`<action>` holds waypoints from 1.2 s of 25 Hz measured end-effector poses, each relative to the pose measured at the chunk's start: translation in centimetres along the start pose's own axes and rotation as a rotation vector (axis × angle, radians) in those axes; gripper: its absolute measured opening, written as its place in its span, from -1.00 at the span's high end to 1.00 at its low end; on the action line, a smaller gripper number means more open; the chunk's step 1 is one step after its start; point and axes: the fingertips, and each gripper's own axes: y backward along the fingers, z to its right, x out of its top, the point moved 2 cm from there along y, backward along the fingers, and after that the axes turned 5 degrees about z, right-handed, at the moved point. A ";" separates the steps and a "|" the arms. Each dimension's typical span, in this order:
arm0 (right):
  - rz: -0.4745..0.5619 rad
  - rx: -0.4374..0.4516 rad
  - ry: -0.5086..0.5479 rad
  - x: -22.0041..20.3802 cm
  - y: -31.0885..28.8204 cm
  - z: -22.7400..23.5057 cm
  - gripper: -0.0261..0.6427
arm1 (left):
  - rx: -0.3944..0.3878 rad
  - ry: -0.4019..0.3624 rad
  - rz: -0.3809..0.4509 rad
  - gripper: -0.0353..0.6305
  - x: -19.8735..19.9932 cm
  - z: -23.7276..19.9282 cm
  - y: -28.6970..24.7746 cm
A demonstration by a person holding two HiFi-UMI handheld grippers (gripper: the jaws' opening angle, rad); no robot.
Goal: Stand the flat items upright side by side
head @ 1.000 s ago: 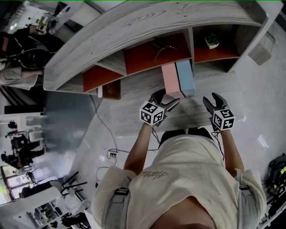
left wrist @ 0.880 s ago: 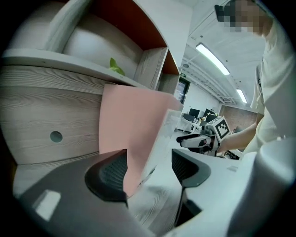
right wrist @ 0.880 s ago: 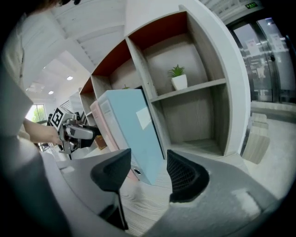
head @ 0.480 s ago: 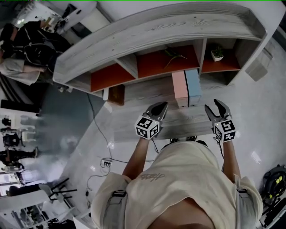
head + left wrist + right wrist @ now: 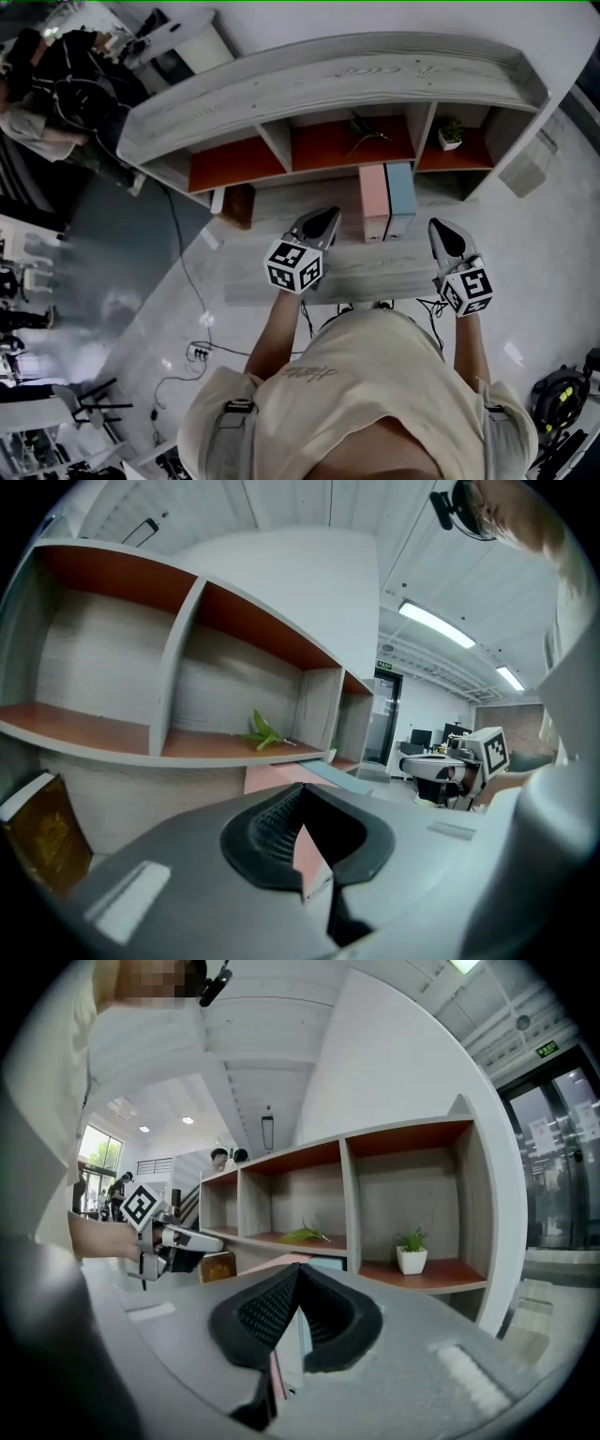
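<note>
Head view: two flat items (image 5: 375, 202) upright

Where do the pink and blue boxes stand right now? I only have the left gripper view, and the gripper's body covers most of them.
Observer: The head view shows the pink box and the blue box upright, side by side with no gap visible, on the grey ledge under the shelf compartments.
Operator: And is the right gripper holding anything?
Observer: No. In its own view the right gripper has just closed its jaws, and they meet on nothing; both boxes stand beyond them.
</note>
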 end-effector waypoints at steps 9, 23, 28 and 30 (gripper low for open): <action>0.121 0.083 -0.039 7.0 -3.1 -0.7 0.92 | 0.045 0.008 0.137 0.86 6.4 -1.2 0.6; 0.056 0.051 0.084 8.0 -5.0 -0.7 0.92 | 0.149 -0.044 0.210 0.86 9.6 -2.0 3.1; 0.050 0.035 0.050 7.5 -5.1 -0.6 0.92 | 0.171 -0.017 0.173 0.86 8.1 -2.7 3.6; 0.044 0.037 0.051 7.3 -5.1 -0.8 0.92 | 0.167 -0.006 0.166 0.86 7.7 -2.7 3.6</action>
